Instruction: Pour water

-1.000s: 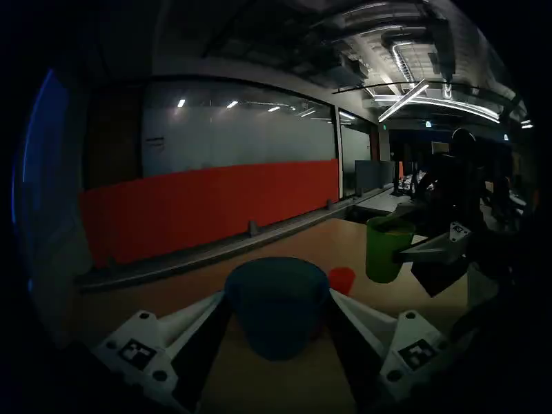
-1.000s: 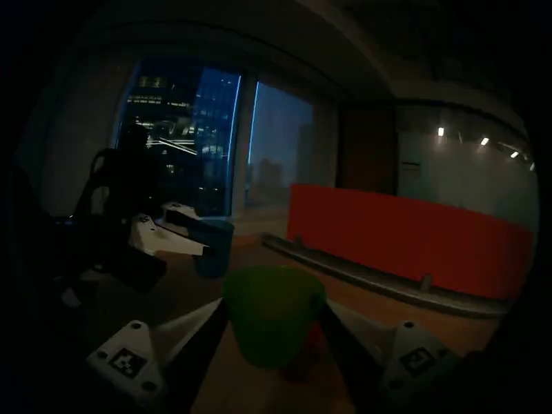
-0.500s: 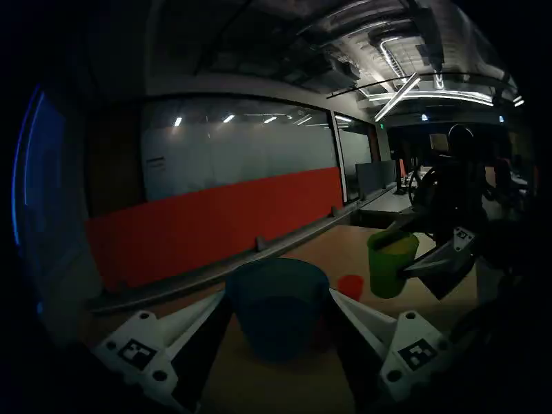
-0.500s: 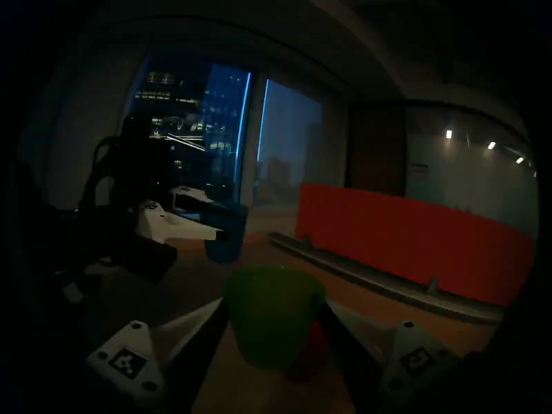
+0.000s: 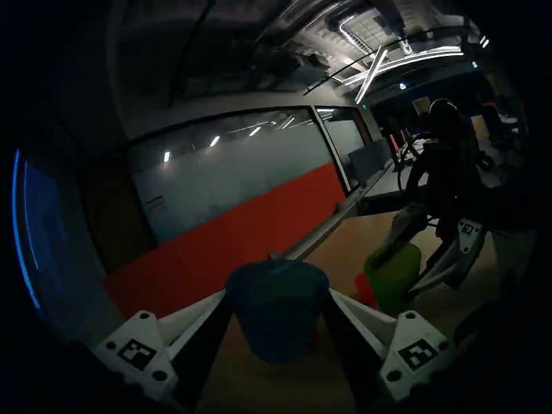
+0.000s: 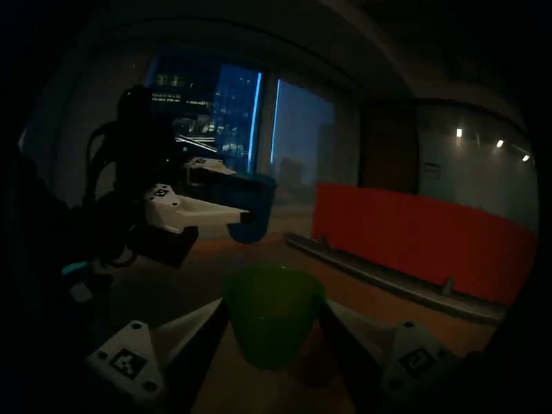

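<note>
In the left gripper view my left gripper [image 5: 277,310] is shut on a blue cup [image 5: 277,307], held between both white fingers. The whole view is tilted. Off to the right, the right gripper [image 5: 414,272] holds a green cup [image 5: 393,274], with a red cup [image 5: 363,290] just behind it on the wooden table [image 5: 345,255]. In the right gripper view my right gripper [image 6: 274,324] is shut on the green cup [image 6: 273,323]. The left gripper [image 6: 231,207] holds the blue cup [image 6: 251,208] raised and leaning, above and left of the green cup.
A person [image 6: 134,159] in dark clothes stands behind the left gripper. A red-and-glass partition wall [image 5: 228,214] and a metal rail [image 6: 386,279] run along the table's far edge. Dark windows [image 6: 234,124] lie beyond. The room is dim.
The left gripper has risen and tilted with the blue cup, coming closer above the green cup. The right gripper stays low with the green cup.
</note>
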